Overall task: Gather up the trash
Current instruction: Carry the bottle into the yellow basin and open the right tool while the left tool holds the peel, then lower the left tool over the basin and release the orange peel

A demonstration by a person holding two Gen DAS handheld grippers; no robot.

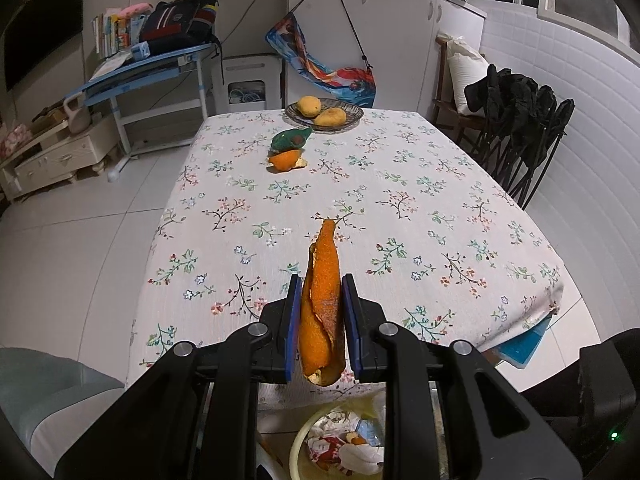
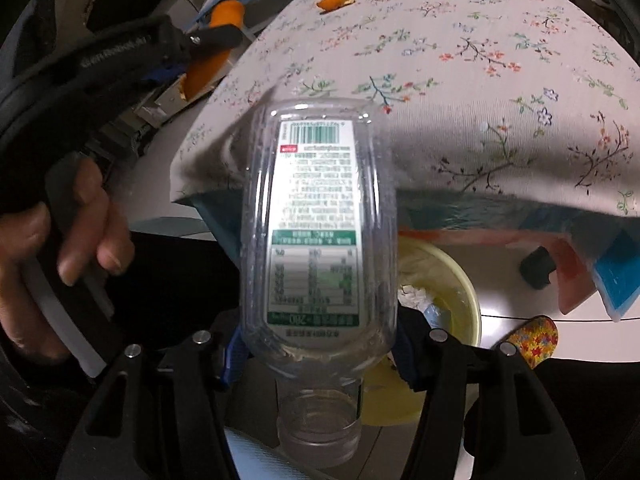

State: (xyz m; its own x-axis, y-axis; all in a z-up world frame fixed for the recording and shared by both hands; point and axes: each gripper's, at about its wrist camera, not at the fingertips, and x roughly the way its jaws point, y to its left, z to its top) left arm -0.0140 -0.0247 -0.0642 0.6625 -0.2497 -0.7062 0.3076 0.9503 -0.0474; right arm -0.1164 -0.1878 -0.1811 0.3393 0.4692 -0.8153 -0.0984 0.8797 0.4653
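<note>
Orange peel (image 1: 322, 312) sat clamped in my left gripper (image 1: 321, 300) over the table's near edge; the right gripper (image 2: 320, 356) clasped a clear bottle (image 2: 318, 232). Best released squarely above the yellow bin (image 2: 464, 292) below.

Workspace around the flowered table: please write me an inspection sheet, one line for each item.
Surface: table with flowered cloth, one corner of the cloth lifted over a blue underlay.
Job's things: orange peel strip in the left gripper; clear plastic bottle, neck toward the camera, in the right gripper; second orange peel and green wrapper lying on the table; yellow bin below the table edge, already holding paper trash.
Clutter: plate with two mangoes at the far end.
Grippers: left clamped on the peel strip; right around the bottle body.
Cables: nothing seen.
Surroundings: desk with books and backpack, folded black chairs, white cabinets.
</note>
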